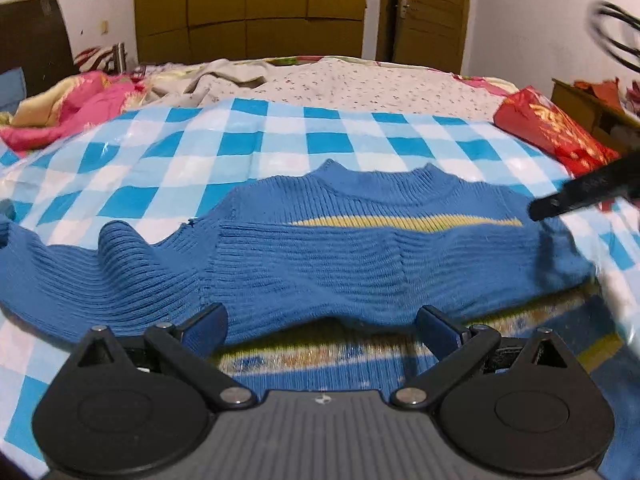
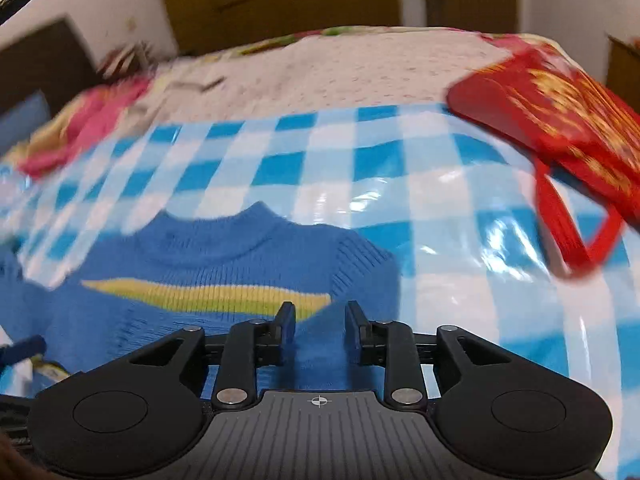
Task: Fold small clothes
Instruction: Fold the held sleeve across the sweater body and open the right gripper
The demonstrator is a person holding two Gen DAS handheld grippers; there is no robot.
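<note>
Knitwear spread across a bed: a small blue ribbed-knit sweater with a yellow stripe across the chest [image 1: 320, 240] lies on a glossy blue-and-white checked plastic sheet [image 1: 240, 136], its collar pointing toward the far side of the bed and one sleeve trailing off to the left in the left wrist view. The left gripper [image 1: 320, 324] hovers at the sweater's near hem with its jaws spread wide, the blue pads on either side of a raised hump of fabric and clamping nothing. The right gripper [image 2: 320, 322] sits at the garment's right side, where a fold of blue knit rises between its narrowly parted fingers; whether the pads press on that fold cannot be told from the blurred right wrist view. In the left wrist view a black finger of that gripper reaches in over the sweater's right shoulder. A red bag with gold print [image 2: 560, 120] rests at the sheet's right edge, well apart from the sweater, and crumpled pink bedding [image 1: 72, 108] lies beyond the sheet's left side.
</note>
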